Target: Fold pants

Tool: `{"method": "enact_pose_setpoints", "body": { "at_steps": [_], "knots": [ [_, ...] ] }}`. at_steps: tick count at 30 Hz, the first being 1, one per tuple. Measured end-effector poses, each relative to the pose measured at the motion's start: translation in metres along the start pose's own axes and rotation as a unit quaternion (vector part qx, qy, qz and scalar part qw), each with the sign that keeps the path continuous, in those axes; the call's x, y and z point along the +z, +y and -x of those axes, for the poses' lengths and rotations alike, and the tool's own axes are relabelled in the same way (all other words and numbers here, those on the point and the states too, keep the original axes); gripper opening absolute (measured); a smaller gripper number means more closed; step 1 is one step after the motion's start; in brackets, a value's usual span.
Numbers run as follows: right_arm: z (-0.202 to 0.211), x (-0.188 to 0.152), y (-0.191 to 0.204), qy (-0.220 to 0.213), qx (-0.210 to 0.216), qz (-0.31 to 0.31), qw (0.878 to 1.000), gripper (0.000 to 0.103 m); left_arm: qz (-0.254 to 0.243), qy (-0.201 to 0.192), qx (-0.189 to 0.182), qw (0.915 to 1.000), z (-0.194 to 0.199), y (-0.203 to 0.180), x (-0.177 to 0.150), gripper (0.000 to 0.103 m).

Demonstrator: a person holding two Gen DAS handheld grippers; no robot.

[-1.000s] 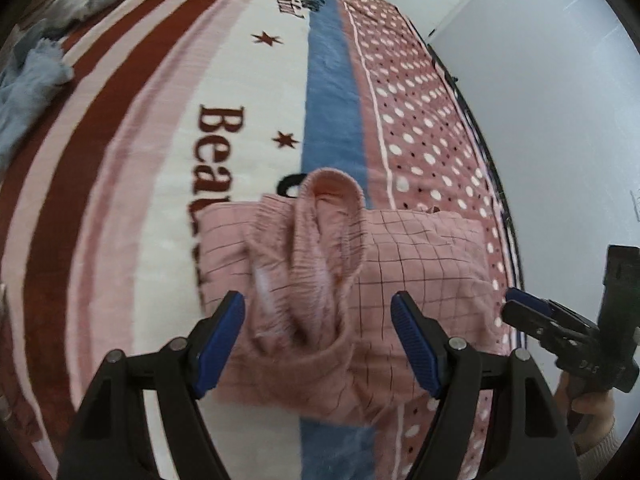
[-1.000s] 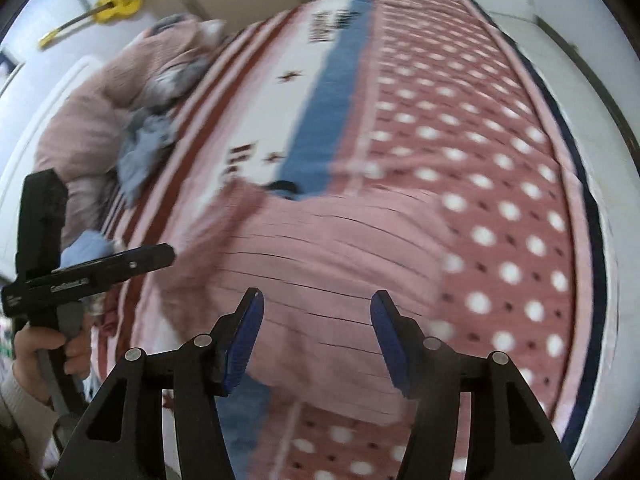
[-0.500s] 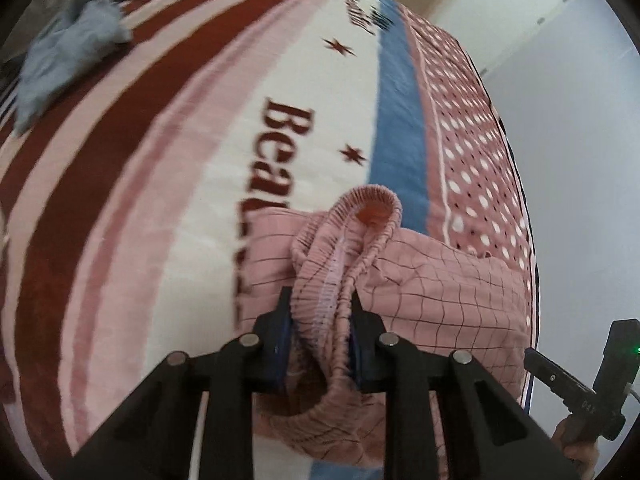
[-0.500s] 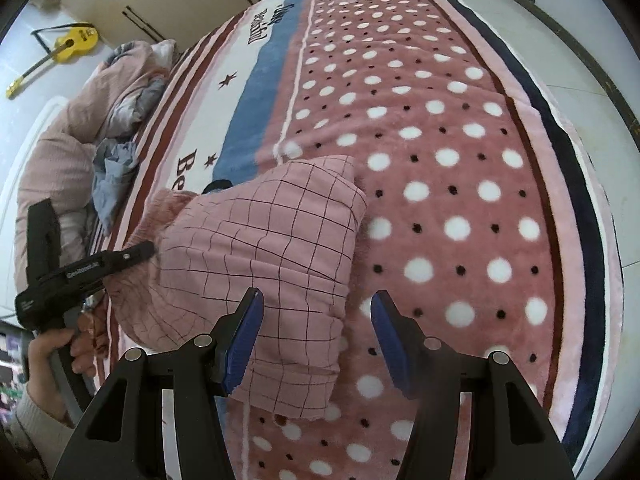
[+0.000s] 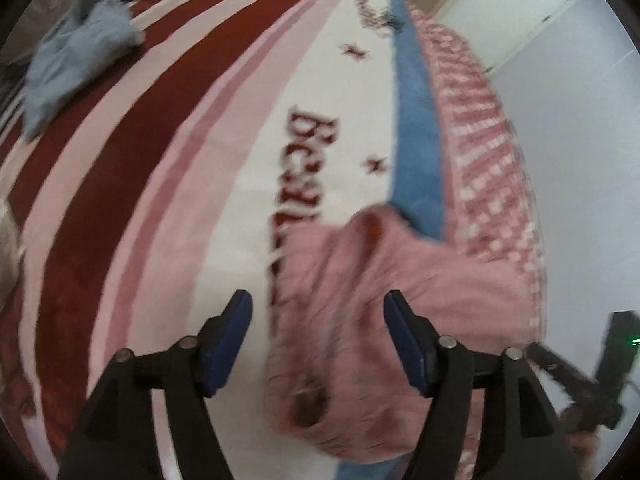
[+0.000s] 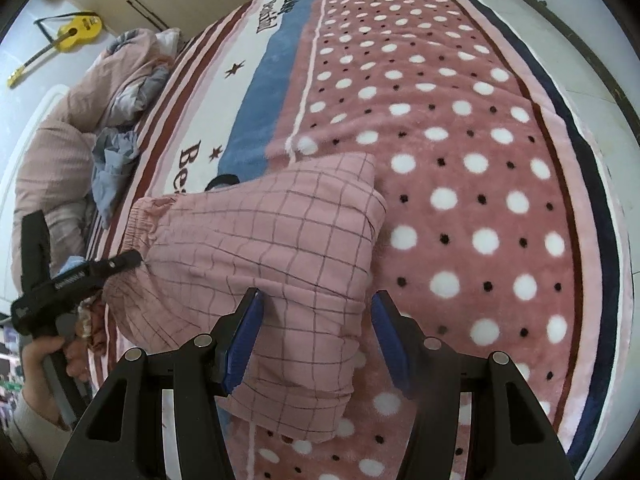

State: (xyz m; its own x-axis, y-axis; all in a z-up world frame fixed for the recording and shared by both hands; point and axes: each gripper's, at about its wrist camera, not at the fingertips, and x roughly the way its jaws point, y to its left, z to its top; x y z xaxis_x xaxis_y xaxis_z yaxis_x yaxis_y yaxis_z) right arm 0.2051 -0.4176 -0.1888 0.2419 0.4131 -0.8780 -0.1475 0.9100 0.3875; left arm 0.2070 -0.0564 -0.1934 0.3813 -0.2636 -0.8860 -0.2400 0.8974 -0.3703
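Note:
The pink checked pants (image 6: pixel 260 248) lie folded into a compact bundle on the bed, elastic waistband (image 6: pixel 140 220) at their left end. In the blurred left wrist view the pants (image 5: pixel 380 308) lie just ahead of my left gripper (image 5: pixel 316 340), which is open and empty, its blue pads either side of the bundle's near edge. My right gripper (image 6: pixel 316 340) is open and empty above the bundle's near right corner. The left gripper also shows in the right wrist view (image 6: pixel 120 262), its tip at the waistband.
The bed is covered by a pink, blue and white blanket (image 6: pixel 460 140) with dots and lettering. A grey-blue garment (image 6: pixel 112 164) and a pink duvet (image 6: pixel 80 120) lie at the far left. A yellow toy guitar (image 6: pixel 76 32) leans on the wall. White floor lies right of the bed.
My left gripper was shut on the waistband half a second ago; it has let go, opened and drawn back. The waistband has dropped onto the bundle. The right gripper stayed open and moved closer.

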Motion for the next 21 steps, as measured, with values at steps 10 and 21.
{"method": "enact_pose_setpoints", "body": {
  "at_steps": [10,21],
  "knots": [
    [-0.006,0.012,-0.001,0.0,0.004,-0.006,1.0,0.052,-0.025,0.025,-0.002,0.9994,-0.042,-0.016,0.026,0.062],
    [-0.014,0.018,-0.002,0.002,-0.001,-0.008,1.0,0.052,0.042,-0.003,0.001,0.9991,-0.03,0.017,0.008,0.011]
  ]
}}
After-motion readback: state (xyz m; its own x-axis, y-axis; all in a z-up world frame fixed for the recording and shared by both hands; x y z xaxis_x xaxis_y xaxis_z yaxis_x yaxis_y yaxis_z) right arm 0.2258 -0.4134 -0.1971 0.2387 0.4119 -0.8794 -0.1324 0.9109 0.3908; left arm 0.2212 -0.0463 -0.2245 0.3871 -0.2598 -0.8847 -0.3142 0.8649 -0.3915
